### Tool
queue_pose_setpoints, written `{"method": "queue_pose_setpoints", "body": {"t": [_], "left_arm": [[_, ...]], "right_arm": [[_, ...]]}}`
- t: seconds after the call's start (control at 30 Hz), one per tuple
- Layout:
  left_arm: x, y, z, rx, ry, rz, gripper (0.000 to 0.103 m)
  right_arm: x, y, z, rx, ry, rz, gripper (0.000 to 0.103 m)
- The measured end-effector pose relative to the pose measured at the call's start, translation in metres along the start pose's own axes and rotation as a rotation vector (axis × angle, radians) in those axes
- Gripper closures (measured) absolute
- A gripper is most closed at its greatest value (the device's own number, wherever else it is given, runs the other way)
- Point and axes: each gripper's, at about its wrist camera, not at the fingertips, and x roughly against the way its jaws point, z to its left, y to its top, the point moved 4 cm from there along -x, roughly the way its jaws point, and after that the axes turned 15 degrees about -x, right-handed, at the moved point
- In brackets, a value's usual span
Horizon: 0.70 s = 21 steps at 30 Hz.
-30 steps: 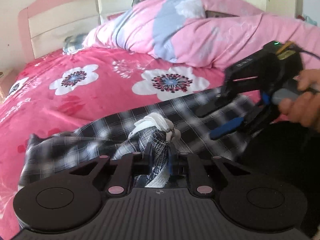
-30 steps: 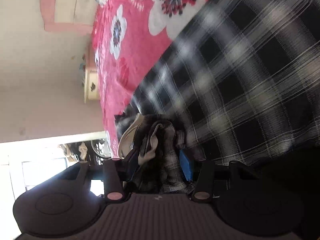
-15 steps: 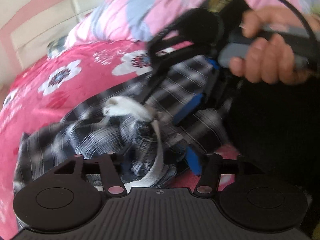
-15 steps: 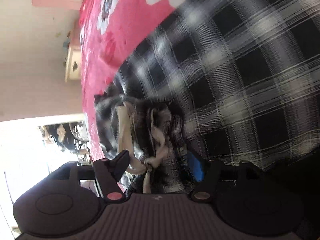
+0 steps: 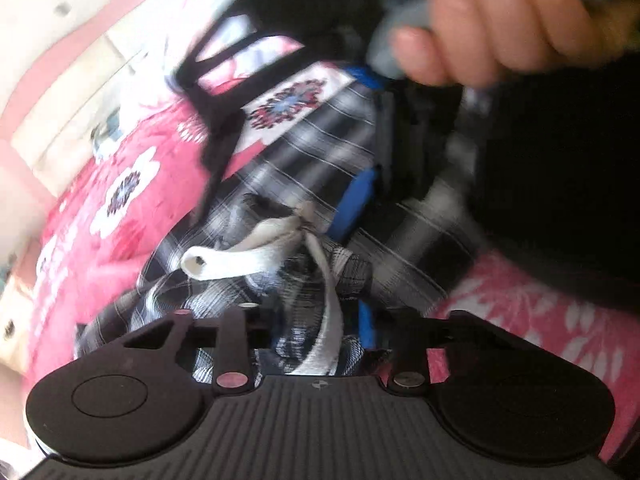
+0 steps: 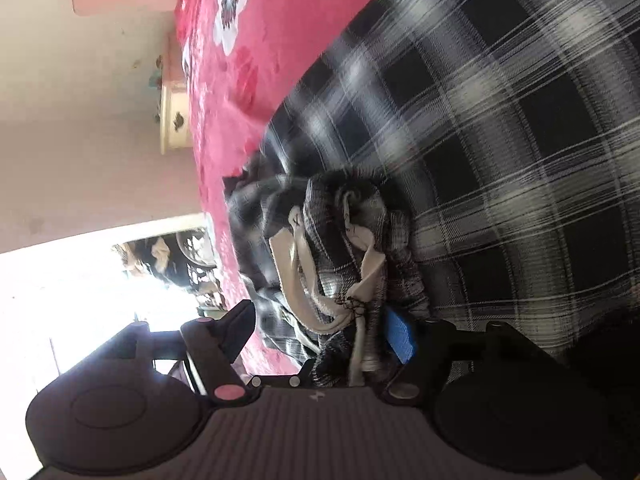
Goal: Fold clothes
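both grippers sit over the plaid garment (image 6: 500, 128) on my pink floral bedspread (image 6: 236, 76). left gripper (image 5: 308, 320) has its fingers spread, bunched plaid and white drawstring (image 5: 248, 256) loose between. right gripper (image 6: 320, 332) likewise spread around the bunch.

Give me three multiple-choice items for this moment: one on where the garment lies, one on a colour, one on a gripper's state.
1. Where does the plaid garment lie?
A on a table
B on the red floral bedspread
C in a basket
2. The drawstring is:
A white
B blue
C yellow
3. The jaws of the right gripper are:
A apart around bunched fabric
B shut, empty
C out of view

B: red flowered cloth surrounds the plaid.
A: the cord is white in both views.
A: bedspread shows between one jaw and the fabric.
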Motion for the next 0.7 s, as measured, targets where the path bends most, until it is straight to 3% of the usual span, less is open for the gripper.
{"method": "queue_pose_setpoints", "body": {"t": [0.17,0.27,0.37,0.47,0.7], "left_arm": [[0.016,-0.013,0.034,0.228,-0.003,-0.065,0.079],[0.025,-0.026,0.055,0.380,-0.015,-0.107,0.079],[0.031,-0.035,0.067,0.462,-0.018,-0.136,0.079],[0.035,-0.038,0.072,0.487,-0.008,-0.158,0.080],[0.039,-0.026,0.046,0.321,0.029,-0.174,0.080]], "right_arm": [[0.017,0.009,-0.006,-0.046,0.041,-0.044,0.028],[0.003,0.010,-0.006,-0.072,0.030,-0.020,0.023],[-0.011,0.011,-0.007,-0.098,0.020,0.005,0.020],[-0.025,0.012,-0.008,-0.124,0.010,0.030,0.019],[-0.041,0.008,0.021,-0.017,-0.034,0.033,0.017]]}}
